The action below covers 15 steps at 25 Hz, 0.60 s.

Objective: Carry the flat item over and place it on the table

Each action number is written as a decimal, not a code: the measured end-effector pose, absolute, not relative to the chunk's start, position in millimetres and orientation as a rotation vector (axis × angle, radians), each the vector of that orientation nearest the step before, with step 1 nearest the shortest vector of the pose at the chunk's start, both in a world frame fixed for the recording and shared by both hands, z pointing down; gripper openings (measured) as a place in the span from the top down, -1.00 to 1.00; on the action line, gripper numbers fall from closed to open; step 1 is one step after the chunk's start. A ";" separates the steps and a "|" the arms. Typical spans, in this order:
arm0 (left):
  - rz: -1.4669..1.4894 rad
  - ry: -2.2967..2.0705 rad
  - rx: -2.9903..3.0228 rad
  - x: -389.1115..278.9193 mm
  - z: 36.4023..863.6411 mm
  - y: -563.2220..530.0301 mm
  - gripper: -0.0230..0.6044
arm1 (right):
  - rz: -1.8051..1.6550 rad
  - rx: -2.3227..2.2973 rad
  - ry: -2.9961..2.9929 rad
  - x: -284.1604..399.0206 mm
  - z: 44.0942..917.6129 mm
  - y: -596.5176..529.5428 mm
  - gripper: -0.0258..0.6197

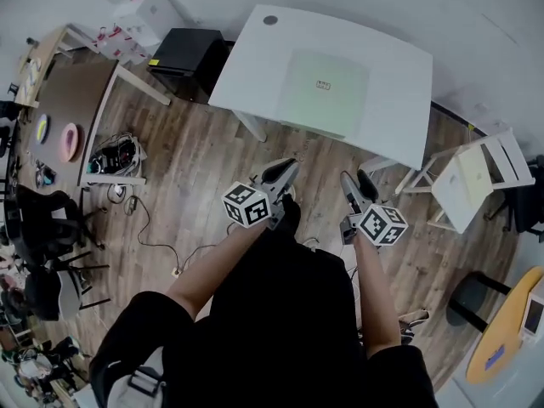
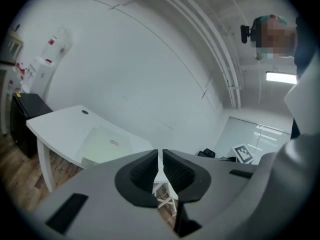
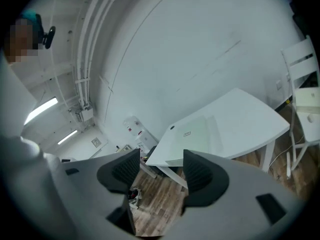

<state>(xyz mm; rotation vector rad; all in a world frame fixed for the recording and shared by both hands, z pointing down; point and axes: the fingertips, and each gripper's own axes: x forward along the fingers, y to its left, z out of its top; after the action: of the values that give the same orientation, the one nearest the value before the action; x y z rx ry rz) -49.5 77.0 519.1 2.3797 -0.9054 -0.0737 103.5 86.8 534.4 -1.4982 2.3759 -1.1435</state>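
Observation:
The flat item (image 1: 323, 92) is a pale green sheet with a small label, lying on the white table (image 1: 399, 83) ahead of me. I hold both grippers in the air short of the table's near edge, above the wooden floor. My left gripper (image 1: 287, 168) is shut with nothing between its pads (image 2: 145, 170). My right gripper (image 1: 353, 181) stands open and empty. The left gripper view shows its jaws (image 2: 160, 164) closed to a thin slit, with the flat item (image 2: 105, 144) beyond on the table (image 2: 60, 126). Over the right gripper (image 3: 161, 170), the sheet (image 3: 192, 134) lies on the table (image 3: 245, 116).
A white folding chair (image 1: 472, 177) stands right of the table. A black cabinet (image 1: 183, 51) sits at the table's left end. A wooden desk (image 1: 72, 100) and a tangle of cables (image 1: 119, 153) are at the left. A water dispenser (image 3: 137, 131) stands by the wall.

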 end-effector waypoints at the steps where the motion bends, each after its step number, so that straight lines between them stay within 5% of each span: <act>1: -0.069 -0.929 2.392 -43.4 513.1 89.4 0.82 | -1.095 -1.517 2.395 103.1 525.6 97.5 0.04; 9: 0.050 -1.071 2.587 -8.4 468.6 182.5 0.86 | -0.945 -1.549 2.496 94.2 485.2 170.5 0.12; 15: 0.046 -1.246 2.587 -15.9 448.3 220.1 0.86 | -0.746 -1.610 2.543 75.8 463.8 214.4 0.66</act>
<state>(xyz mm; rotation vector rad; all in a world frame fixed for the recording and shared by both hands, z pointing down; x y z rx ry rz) -15.9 220.1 448.3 2.5868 -1.2464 0.0457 75.8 214.4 463.8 -1.6104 2.5425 -0.7464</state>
